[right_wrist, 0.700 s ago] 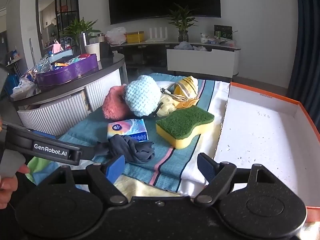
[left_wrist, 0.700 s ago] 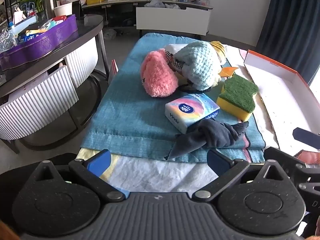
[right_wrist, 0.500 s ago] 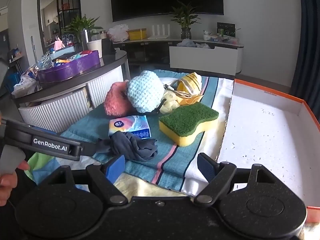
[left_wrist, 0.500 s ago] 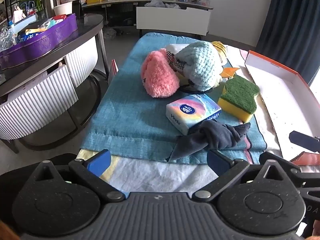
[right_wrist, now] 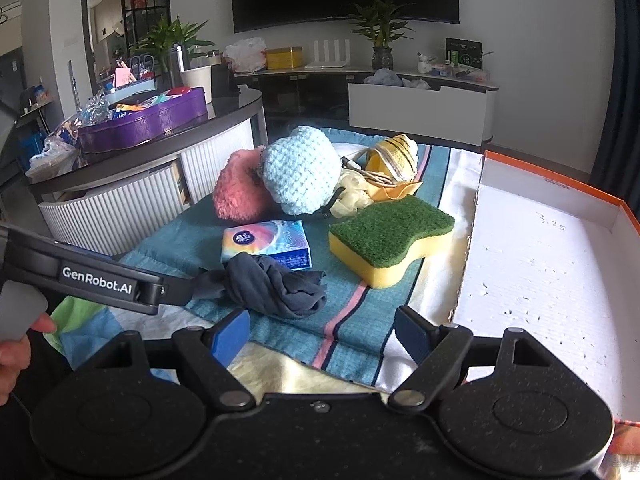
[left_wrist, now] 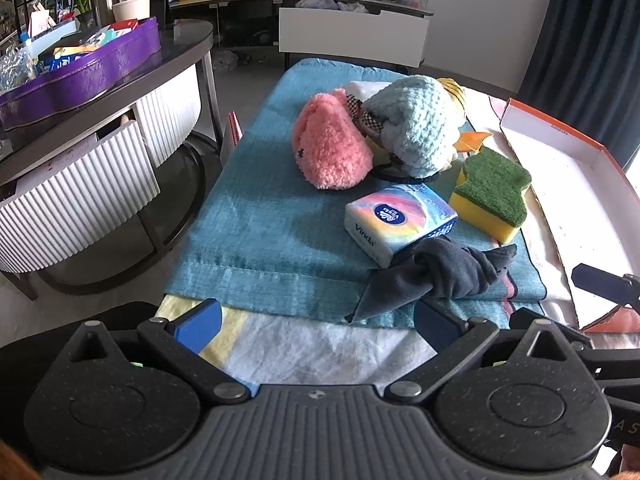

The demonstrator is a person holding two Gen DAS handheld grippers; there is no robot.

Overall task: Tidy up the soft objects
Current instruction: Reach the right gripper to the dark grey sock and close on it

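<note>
Left claw (left_wrist: 318,322) and right claw (right_wrist: 322,334), both released with nothing between their pads, hang above the near edge of the cloth-covered worktop (left_wrist: 256,248). Just ahead of the left claw's right pad lies a knotted dark sock (left_wrist: 444,270), touching a tissue pack (left_wrist: 400,220) beyond it. To the right of the pack sits a green-topped yellow sponge (left_wrist: 494,192). Farther on, a pink plush (left_wrist: 332,152) and a pale blue knit (left_wrist: 416,124) rest against each other, with a yellow striped toy (right_wrist: 394,156) behind them. An orange-rimmed white box (right_wrist: 552,264) lies open to the right of the right claw, beside the sponge.
</note>
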